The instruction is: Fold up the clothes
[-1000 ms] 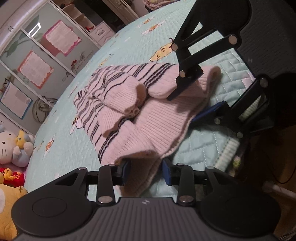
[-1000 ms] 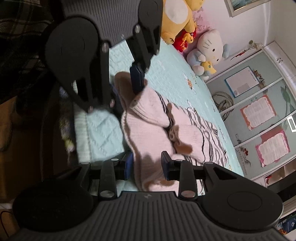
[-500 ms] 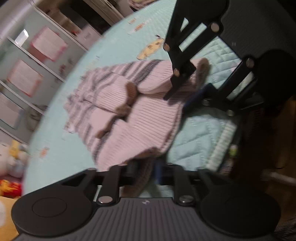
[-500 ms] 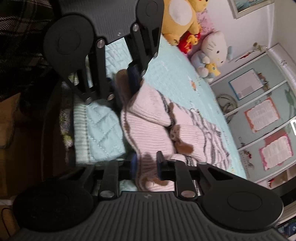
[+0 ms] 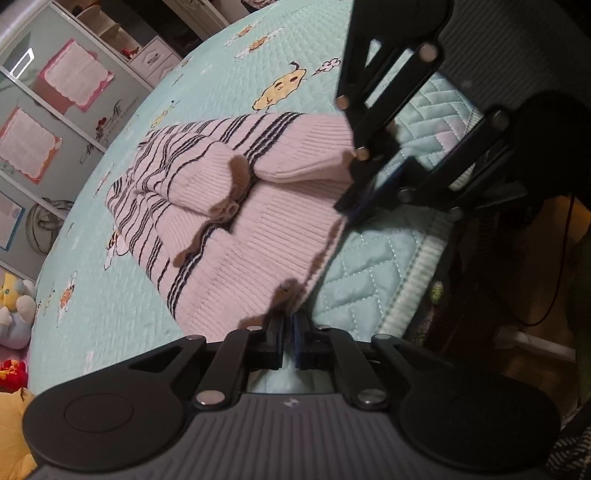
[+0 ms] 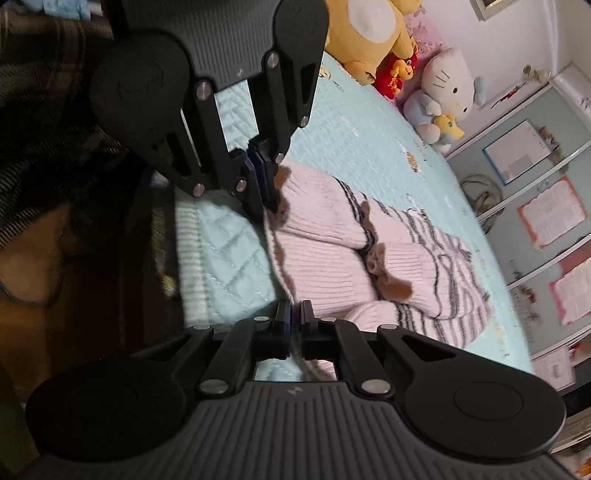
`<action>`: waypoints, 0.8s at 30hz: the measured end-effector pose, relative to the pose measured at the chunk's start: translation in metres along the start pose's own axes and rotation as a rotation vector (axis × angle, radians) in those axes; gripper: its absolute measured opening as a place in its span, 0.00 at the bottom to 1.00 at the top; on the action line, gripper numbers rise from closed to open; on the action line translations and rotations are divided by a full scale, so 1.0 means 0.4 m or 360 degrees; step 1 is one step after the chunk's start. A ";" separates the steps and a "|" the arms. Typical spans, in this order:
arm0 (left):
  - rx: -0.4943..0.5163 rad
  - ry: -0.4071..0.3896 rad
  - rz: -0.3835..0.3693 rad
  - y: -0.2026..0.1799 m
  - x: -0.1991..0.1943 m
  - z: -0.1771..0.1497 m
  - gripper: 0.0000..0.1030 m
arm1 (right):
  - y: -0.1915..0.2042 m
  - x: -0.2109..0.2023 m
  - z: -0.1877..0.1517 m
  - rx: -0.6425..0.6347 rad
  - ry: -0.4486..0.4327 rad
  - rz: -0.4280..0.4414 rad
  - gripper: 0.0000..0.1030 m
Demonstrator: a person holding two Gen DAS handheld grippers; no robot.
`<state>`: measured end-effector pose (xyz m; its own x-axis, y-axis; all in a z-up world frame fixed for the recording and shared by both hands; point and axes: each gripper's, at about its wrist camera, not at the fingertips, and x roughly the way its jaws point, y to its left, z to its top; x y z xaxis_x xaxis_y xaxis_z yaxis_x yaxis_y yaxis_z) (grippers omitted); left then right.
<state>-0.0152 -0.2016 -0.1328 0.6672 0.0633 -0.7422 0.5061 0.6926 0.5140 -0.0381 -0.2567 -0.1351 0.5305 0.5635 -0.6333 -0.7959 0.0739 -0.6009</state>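
Note:
A pink ribbed sweater [image 5: 266, 236] with dark stripes lies on the light blue quilted bedspread [image 5: 221, 74], both sleeves folded in over its middle. My left gripper [image 5: 289, 321] is shut on one corner of the hem, close to the bed's edge. In the same view my right gripper [image 5: 356, 192] is clamped on the other hem corner, which is slightly raised. The right wrist view shows the sweater [image 6: 325, 258] with my right gripper [image 6: 294, 314] shut on its hem and the left gripper [image 6: 267, 195] pinching the far corner.
The bed's piped edge [image 5: 417, 280] runs just behind the hem, with dark floor beyond. Plush toys [image 6: 443, 85] and a yellow plush [image 6: 369, 33] sit at the bed's far end. Cabinet doors with pink sheets [image 5: 74, 74] stand beyond the bed.
Both grippers were open around the hem corners a second ago; their fingers have since closed on the fabric. The sweater's hem is now pulled flatter between them.

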 end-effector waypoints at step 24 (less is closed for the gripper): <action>-0.0644 -0.0109 -0.0035 0.098 0.009 0.056 0.49 | -0.236 0.009 -0.047 0.1448 0.0094 0.0245 0.22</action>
<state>0.0191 -0.1904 -0.1057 0.7004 0.0070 -0.7137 0.2739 0.9207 0.2778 0.0444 -0.2771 -0.0896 0.3941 0.5796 -0.7133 -0.7683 0.6337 0.0905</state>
